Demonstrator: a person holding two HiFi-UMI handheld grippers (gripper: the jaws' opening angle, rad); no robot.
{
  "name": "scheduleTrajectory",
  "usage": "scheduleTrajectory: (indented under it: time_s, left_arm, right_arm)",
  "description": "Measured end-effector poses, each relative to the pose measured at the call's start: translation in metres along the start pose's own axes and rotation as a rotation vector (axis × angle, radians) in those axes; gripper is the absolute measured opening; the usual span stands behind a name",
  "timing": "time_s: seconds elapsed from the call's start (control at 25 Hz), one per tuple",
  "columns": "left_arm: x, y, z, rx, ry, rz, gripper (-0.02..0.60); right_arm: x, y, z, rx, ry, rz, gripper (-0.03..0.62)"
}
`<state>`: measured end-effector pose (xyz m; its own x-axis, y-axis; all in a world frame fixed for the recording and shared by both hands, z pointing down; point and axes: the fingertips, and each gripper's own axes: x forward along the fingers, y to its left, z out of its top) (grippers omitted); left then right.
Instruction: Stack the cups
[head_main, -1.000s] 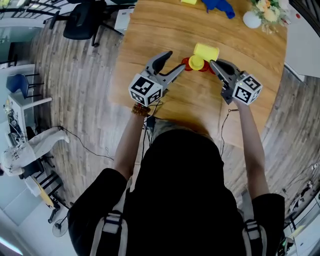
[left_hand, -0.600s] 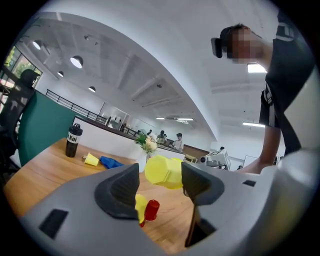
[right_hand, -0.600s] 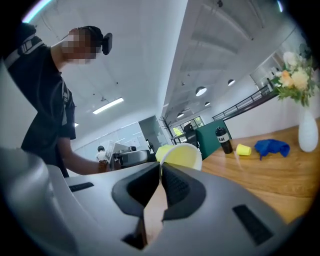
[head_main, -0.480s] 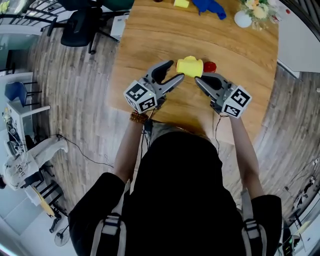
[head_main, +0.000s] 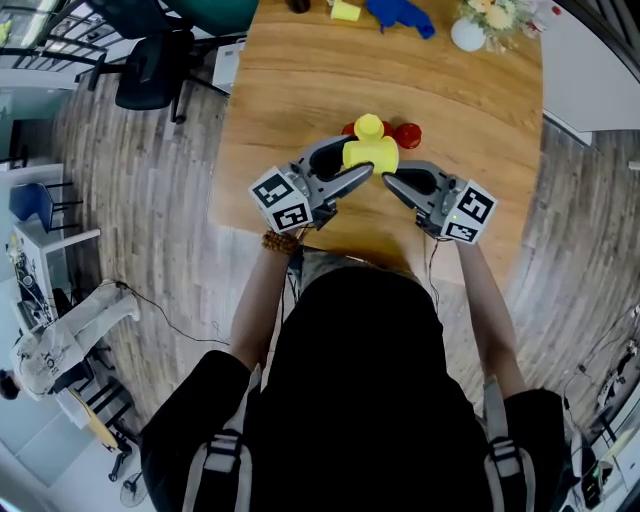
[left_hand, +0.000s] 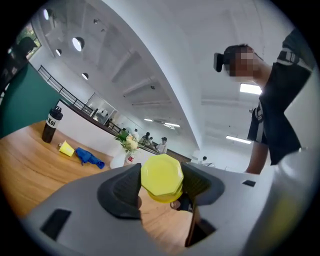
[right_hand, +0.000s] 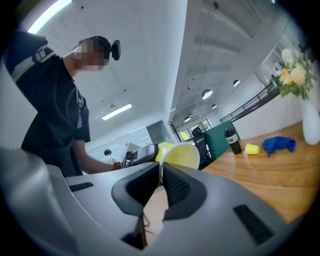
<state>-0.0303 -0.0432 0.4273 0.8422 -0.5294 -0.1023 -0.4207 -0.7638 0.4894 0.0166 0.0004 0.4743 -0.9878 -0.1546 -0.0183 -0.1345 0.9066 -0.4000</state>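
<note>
- Our left tool (left_hand: 161, 191) is clamped on the eight-sided base of a yellow plastic cup (head_main: 371, 153), which is held above the wooden desk (head_main: 480, 110).
- Our right tool (right_hand: 161, 173), its jaws almost together, pinches that cup's thin rim.
- The red plastic cups (head_main: 406, 134) behind it are partly hidden, so we cannot count them.

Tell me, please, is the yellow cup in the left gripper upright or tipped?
Tipped sideways: the yellow cup turns its base straight back at the left gripper.

Grey plank floor (head_main: 150, 220), wooden table (head_main: 290, 90), black office chair (head_main: 150, 65), white ceiling (left_hand: 165, 60)
</note>
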Motion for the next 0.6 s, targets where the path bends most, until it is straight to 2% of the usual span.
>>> scheduleTrajectory:
  time_s: [0.04,0.12,0.16,0.2,0.28,0.4,0.6]
  left_arm:
    - [0.001,0.002,-0.003,0.022,0.014,0.018,0.27]
    - [0.002,0.008,-0.01,0.077,0.056,0.066,0.269]
    - [0.003,0.011,-0.015,0.114,0.091,0.093,0.27]
    - [0.005,0.014,-0.021,0.158,0.137,0.117,0.268]
    - [0.007,0.017,-0.036,0.251,0.244,0.146,0.27]
    - [0.01,0.014,-0.056,0.321,0.347,0.141,0.27]
    - [0.021,0.006,-0.068,0.316,0.379,0.112,0.27]
  right_arm:
    - [-0.001,-0.005,-0.003,-0.043,0.028,-0.043,0.042]
    - [-0.005,-0.019,-0.011,-0.185,0.136,-0.156,0.138]
    - [-0.007,-0.026,-0.014,-0.275,0.208,-0.213,0.207]
    - [-0.008,-0.032,-0.016,-0.37,0.281,-0.262,0.246]
    - [-0.01,-0.038,-0.02,-0.526,0.404,-0.318,0.295]
    - [-0.004,-0.036,-0.025,-0.628,0.486,-0.312,0.345]
    - [0.009,-0.031,-0.043,-0.708,0.542,-0.257,0.345]
